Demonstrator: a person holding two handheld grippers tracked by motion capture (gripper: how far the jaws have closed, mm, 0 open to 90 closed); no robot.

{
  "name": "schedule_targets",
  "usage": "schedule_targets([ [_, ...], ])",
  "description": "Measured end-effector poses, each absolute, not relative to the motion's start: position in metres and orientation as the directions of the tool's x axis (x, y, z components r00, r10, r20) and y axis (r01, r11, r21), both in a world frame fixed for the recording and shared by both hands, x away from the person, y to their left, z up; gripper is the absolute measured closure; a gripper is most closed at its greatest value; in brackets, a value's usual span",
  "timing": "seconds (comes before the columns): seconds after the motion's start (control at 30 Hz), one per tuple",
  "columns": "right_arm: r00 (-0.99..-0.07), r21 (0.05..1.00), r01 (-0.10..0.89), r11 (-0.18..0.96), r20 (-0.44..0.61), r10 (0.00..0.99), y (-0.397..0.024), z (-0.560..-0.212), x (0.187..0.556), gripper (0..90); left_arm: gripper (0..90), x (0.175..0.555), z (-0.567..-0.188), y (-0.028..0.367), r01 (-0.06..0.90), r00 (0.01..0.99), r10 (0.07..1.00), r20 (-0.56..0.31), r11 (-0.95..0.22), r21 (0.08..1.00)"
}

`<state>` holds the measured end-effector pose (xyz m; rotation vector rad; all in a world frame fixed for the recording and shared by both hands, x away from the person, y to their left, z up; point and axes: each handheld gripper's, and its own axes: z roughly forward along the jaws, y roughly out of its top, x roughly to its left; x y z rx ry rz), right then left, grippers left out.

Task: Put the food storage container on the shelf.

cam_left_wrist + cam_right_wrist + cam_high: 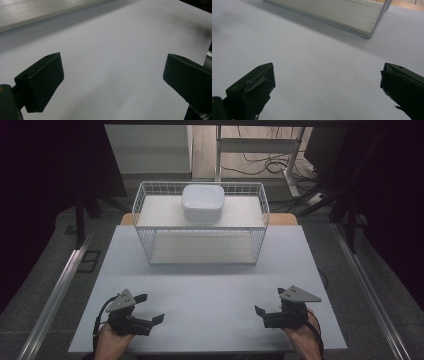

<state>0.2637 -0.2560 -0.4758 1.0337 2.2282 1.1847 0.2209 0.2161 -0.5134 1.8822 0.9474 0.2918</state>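
Two hand-held grippers rested low over the near edge of a white table (pixel 210 285), before any reach had begun. The left gripper (pixel 150 309) lay near the near-left corner and the right gripper (pixel 261 312) near the near-right corner, well apart from each other. Both were released: in each gripper view the two black jaws stood wide apart with bare table between them, and neither held anything.

The thing nearest to hand was a white lidded box (pixel 202 203) with rounded corners. It sat on the upper shelf of a white wire rack (pixel 200 245), toward the middle of that shelf. The rack stood at the far edge of the table, centred between the left and right edges. Its pale lower shelf (pixel 342 15) appeared at the top of the right gripper view.

The step in hand was judged to be the approach to the box. A good approach would carry both grippers forward together, raised above the raised wire rim round the upper shelf, then down on opposite sides of the box. The jaws would best be kept spread until they flanked its smooth walls.

The wire rim was the main obstacle, since it enclosed the box on all sides. The table between grippers and rack was bare. Beyond the far edge lay a desk frame (pixel 260 145) and loose cables (pixel 265 165) on the floor, clear of the path.
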Motion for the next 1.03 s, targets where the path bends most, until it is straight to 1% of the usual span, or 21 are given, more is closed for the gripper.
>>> schedule_targets([
  [0.33,-0.617,0.806,0.454,0.379,-0.023,0.787,-0.266,-0.488,0.258,0.0,2.8,0.213,-0.526,0.228,0.520,0.628,0.748,-0.215,-0.198,0.831],
  [0.6,-0.611,0.775,0.495,0.393,-0.012,0.791,-0.270,-0.500,0.253,0.0,2.5,0.214,-0.535,0.222,0.544,0.633,0.747,-0.202,-0.244,0.803],
  [0.83,-0.624,0.712,0.559,0.424,0.024,0.781,-0.270,-0.512,0.249,0.0,2.1,0.218,-0.541,0.226,0.590,0.615,0.748,-0.250,-0.225,0.776],
  [1.03,-0.628,0.692,0.572,0.441,0.023,0.778,-0.269,-0.515,0.250,0.0,1.8,0.219,-0.542,0.225,0.598,0.616,0.744,-0.261,-0.226,0.769],
])
